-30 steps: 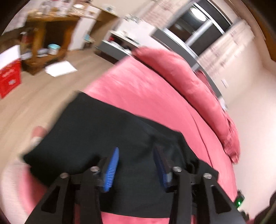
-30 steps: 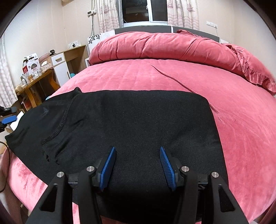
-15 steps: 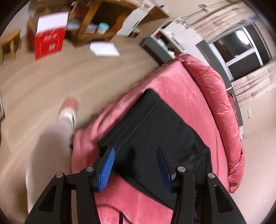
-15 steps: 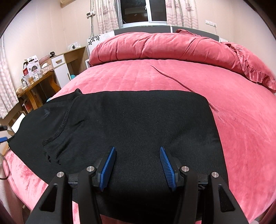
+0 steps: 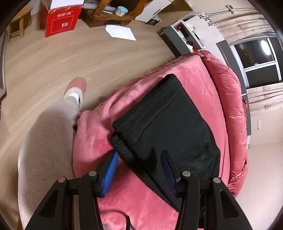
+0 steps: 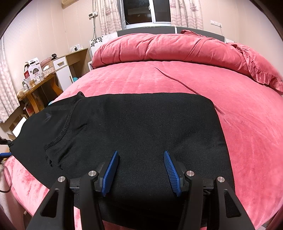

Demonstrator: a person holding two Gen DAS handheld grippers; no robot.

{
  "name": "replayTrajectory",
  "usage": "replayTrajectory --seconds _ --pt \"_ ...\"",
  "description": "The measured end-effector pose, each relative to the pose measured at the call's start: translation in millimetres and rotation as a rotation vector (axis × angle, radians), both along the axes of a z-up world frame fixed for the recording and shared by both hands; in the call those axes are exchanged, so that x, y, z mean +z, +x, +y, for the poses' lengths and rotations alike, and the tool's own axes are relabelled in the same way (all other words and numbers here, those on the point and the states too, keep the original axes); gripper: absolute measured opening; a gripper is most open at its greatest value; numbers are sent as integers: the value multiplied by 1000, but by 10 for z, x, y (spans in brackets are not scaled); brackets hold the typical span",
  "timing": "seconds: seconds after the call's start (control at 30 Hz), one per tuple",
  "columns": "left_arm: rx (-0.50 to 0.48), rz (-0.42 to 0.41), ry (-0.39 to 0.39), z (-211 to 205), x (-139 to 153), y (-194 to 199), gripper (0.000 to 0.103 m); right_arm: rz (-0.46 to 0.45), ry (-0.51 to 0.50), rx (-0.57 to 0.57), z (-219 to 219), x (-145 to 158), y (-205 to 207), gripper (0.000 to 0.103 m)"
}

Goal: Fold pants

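Observation:
Black pants (image 6: 141, 123) lie flat across the front of a pink bed (image 6: 247, 123), with a stitched seam showing on their left part. My right gripper (image 6: 140, 152) hovers open just above the pants' near edge, nothing between its pads. In the left wrist view the pants (image 5: 168, 123) end in a thick rolled corner near the bed's side. My left gripper (image 5: 139, 153) is open and straddles that corner. The left pad (image 5: 111, 168) sits beside the cloth, the right pad (image 5: 169, 174) over it, and neither presses on it.
A person's light trouser leg (image 5: 44, 141) and pink slipper (image 5: 77, 86) stand against the bed's side. A red box (image 5: 61, 21), white paper (image 5: 120, 32) and a wooden table (image 5: 109, 14) are on the floor side. A rolled duvet (image 6: 168, 47) and pillow (image 6: 256, 67) fill the bed's far end.
My left gripper has rolled, moved sideways and sunk from over the middle of the pants to their left corner at the bed's side. The right gripper has stayed still and open.

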State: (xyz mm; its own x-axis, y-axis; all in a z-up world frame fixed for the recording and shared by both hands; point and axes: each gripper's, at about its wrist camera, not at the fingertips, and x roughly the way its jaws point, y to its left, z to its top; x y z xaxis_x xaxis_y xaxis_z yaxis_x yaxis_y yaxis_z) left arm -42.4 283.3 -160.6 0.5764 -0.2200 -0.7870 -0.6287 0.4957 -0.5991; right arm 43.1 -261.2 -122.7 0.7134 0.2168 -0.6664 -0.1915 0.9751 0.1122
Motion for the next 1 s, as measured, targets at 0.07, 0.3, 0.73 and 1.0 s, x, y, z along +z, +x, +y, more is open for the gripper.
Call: replayTrajectory --seconds 0.07,0.3,0.73,1.0 --pt "18 -17 14 10 -32 53 51 -1 -1 1 3 -2 1 56" --pt "24 -57 94 -110 -22 217 15 -3 -7 4 17 -3 0 57" --pt "-252 -495 418 -1085 1290 307 14 -20 95 -32 -140 65 -9 56" --pt "-532 -635 459 -1994 1667 566 14 -13 117 -50 -187 80 4 56"
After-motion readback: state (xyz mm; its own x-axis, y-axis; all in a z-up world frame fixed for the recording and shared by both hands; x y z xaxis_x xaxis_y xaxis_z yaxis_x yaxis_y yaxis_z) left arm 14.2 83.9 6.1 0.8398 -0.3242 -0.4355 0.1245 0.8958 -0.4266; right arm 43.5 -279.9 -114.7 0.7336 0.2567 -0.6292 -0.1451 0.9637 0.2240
